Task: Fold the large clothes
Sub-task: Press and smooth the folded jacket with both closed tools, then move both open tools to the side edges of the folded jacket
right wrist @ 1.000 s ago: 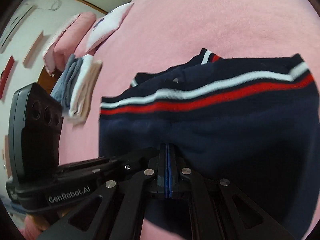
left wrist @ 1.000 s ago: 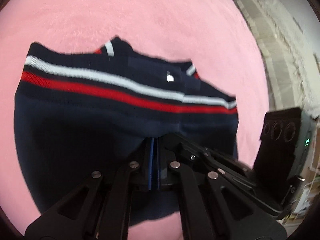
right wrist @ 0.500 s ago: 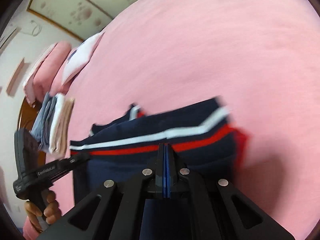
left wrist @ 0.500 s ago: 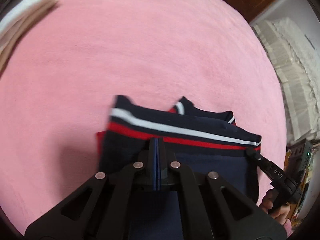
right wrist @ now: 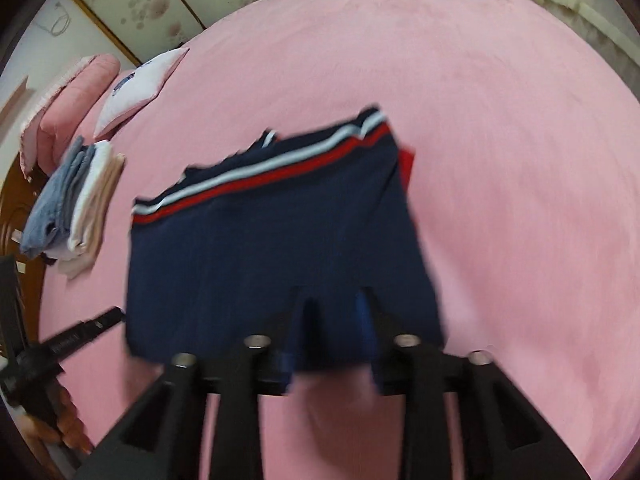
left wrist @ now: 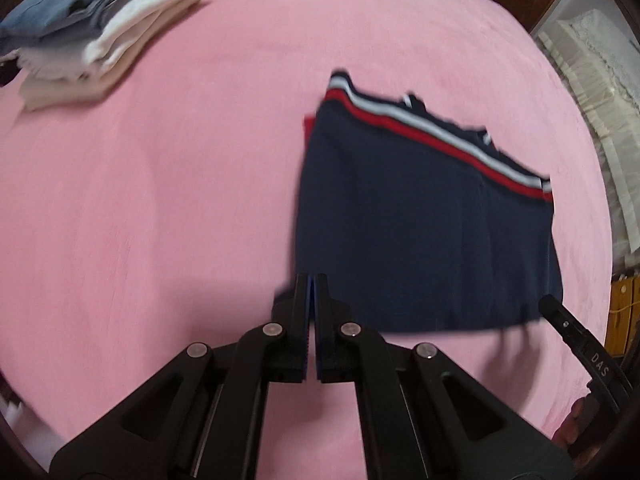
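A folded navy garment with red and white stripes lies flat on the pink bed cover; it also shows in the right wrist view. My left gripper is shut and empty, its tips at the garment's near left corner. My right gripper is open, its fingers spread over the garment's near edge with nothing between them. The right gripper's finger shows at the garment's near right corner in the left wrist view. The left gripper's finger shows at the left in the right wrist view.
A stack of folded clothes, blue on top and white and beige below, sits at the far left; it also shows in the right wrist view. Pink and white pillows lie beyond it. A wooden bed frame is at the left.
Both grippers pulled back from the garment toward me. The right gripper opened and let go of the cloth. The garment now lies flat and folded.
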A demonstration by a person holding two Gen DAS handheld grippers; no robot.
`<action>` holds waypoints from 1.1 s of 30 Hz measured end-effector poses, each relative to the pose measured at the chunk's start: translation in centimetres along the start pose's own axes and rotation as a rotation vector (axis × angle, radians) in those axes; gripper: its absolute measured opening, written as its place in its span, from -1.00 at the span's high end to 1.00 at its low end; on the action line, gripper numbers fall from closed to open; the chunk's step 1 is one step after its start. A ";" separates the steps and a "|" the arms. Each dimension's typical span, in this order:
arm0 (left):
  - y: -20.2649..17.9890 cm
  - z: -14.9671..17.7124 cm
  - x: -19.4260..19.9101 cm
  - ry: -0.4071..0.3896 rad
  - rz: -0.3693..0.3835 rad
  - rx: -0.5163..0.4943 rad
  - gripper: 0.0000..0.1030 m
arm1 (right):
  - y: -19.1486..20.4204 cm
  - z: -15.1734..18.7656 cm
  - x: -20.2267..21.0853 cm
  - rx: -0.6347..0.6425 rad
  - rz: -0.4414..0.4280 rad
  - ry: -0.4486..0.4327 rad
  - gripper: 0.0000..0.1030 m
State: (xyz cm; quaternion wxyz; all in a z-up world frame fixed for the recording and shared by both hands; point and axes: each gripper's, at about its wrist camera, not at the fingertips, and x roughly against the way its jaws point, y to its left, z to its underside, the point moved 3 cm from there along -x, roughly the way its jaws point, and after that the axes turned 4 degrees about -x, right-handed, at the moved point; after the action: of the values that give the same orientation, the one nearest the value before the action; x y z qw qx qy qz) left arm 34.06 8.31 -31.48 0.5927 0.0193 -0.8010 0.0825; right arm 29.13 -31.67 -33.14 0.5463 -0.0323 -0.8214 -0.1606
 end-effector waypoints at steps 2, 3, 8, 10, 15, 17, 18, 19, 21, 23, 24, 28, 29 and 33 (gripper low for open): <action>-0.5 1.4 0.9 0.029 -0.004 -0.004 1.00 | 0.6 1.3 0.8 -0.002 0.003 0.033 0.19; -0.9 2.0 1.5 0.032 -0.013 -0.017 1.00 | 1.5 1.9 0.7 -0.005 -0.001 0.055 0.15; -3.5 2.8 3.9 0.042 -0.050 -0.093 0.64 | 3.8 2.9 2.7 0.046 0.013 0.080 -0.32; -3.8 2.7 5.5 0.034 -0.064 -0.118 0.22 | 5.0 2.7 3.8 0.089 0.024 0.067 -0.38; -4.7 1.9 9.7 -0.020 -0.062 -0.179 0.00 | 8.6 2.4 6.6 0.171 0.029 0.038 -0.66; -5.1 1.5 10.5 -0.030 -0.057 -0.186 -0.13 | 8.9 1.7 7.5 0.184 0.031 0.034 -0.68; -5.3 1.3 10.6 -0.037 -0.054 -0.186 -0.15 | 9.0 1.6 7.6 0.189 0.031 0.036 -0.68; -5.5 1.2 11.0 -0.048 -0.051 -0.187 -0.16 | 9.1 1.4 8.0 0.192 0.030 0.036 -0.68; -5.8 1.1 11.4 -0.049 -0.042 -0.185 -0.17 | 8.9 1.4 8.7 0.195 0.031 0.034 -0.68; -6.1 1.0 11.4 -0.043 -0.042 -0.191 -0.17 | 9.0 1.3 8.8 0.194 0.032 0.038 -0.69; -6.2 0.9 11.2 -0.037 -0.051 -0.201 -0.17 | 9.0 1.2 8.5 0.191 0.032 0.041 -0.69; -6.5 0.7 10.5 -0.022 -0.050 -0.210 -0.22 | 9.1 0.9 6.8 0.181 0.034 0.052 -0.69; -6.5 0.8 10.2 -0.013 -0.046 -0.202 -0.26 | 9.1 0.8 6.3 0.177 0.035 0.053 -0.69; -6.1 0.9 7.9 0.048 0.008 -0.136 -0.28 | 8.8 0.5 4.6 0.145 0.016 0.059 -0.69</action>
State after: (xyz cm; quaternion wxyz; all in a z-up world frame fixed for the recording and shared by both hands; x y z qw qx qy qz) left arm 31.63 2.64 -23.56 0.6113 -0.0260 -0.7903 0.0308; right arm 28.86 -23.78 -27.09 0.5726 0.0054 -0.8140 -0.0974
